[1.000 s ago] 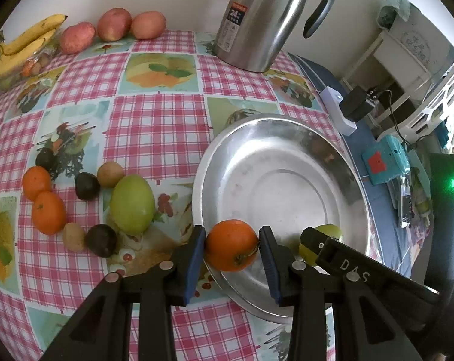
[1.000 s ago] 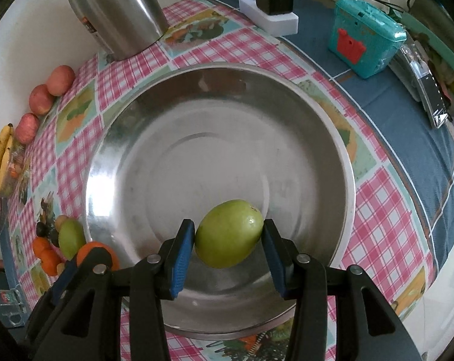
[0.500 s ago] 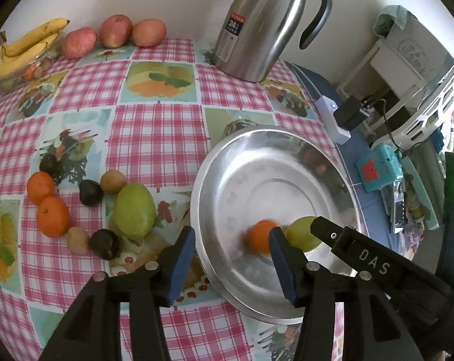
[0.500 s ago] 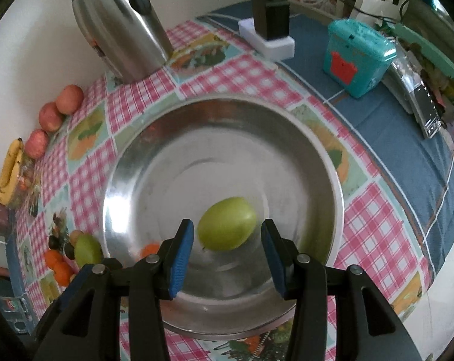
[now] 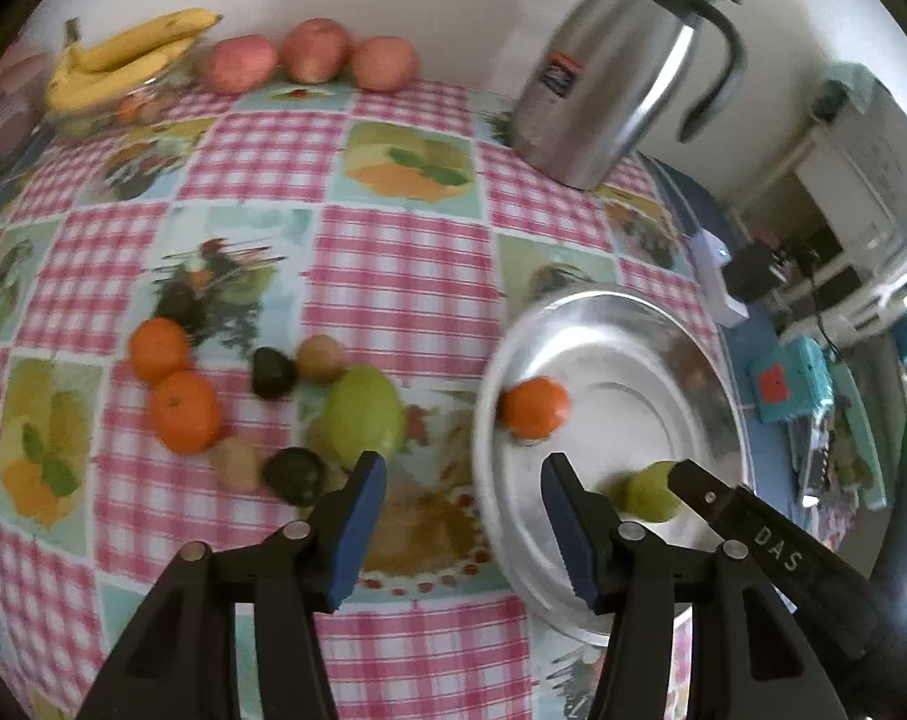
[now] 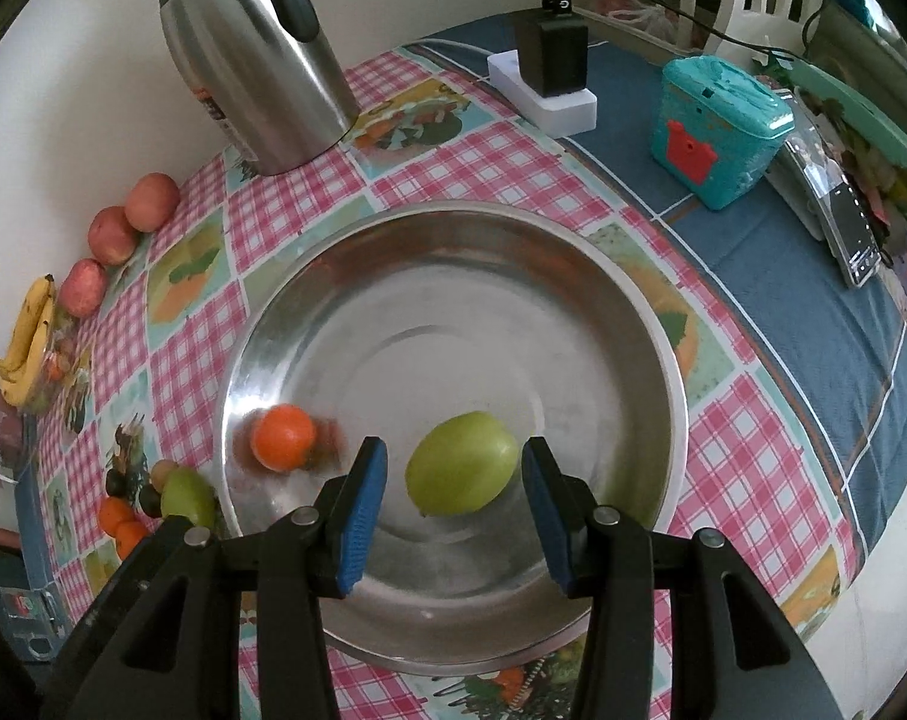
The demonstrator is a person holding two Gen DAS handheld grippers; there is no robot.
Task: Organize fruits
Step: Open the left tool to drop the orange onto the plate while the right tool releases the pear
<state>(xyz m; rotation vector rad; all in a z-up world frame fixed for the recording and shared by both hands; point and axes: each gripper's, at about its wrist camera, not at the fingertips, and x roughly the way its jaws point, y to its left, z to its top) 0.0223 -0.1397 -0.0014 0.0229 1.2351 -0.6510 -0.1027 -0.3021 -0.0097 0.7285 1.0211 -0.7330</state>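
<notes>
A steel bowl [image 6: 663, 354] [image 5: 717, 384] holds an orange [image 6: 283, 437] [image 5: 535, 407] near its left wall and a green fruit [image 6: 462, 463] [image 5: 648, 489]. My right gripper [image 6: 453, 504] is open above the bowl, jaws either side of the green fruit but raised off it. My left gripper [image 5: 462, 519] is open and empty above the tablecloth by the bowl's left rim. On the cloth to the left lie two oranges [image 5: 183, 411], a large green fruit [image 5: 363, 414], dark fruits [image 5: 294, 474] and small brown ones [image 5: 320, 357].
A steel thermos jug [image 5: 609, 90] [image 6: 255, 54] stands at the back. Three red apples [image 5: 309, 57] and bananas [image 5: 123, 57] lie along the wall. A teal box [image 6: 717, 129], a charger on a white block [image 6: 552, 69] and a phone [image 6: 849, 228] sit on the blue cloth to the right.
Both grippers let go of their fruit into the bowl and lifted back. The orange has rolled to the bowl's left side. The left gripper swung left toward the loose fruit.
</notes>
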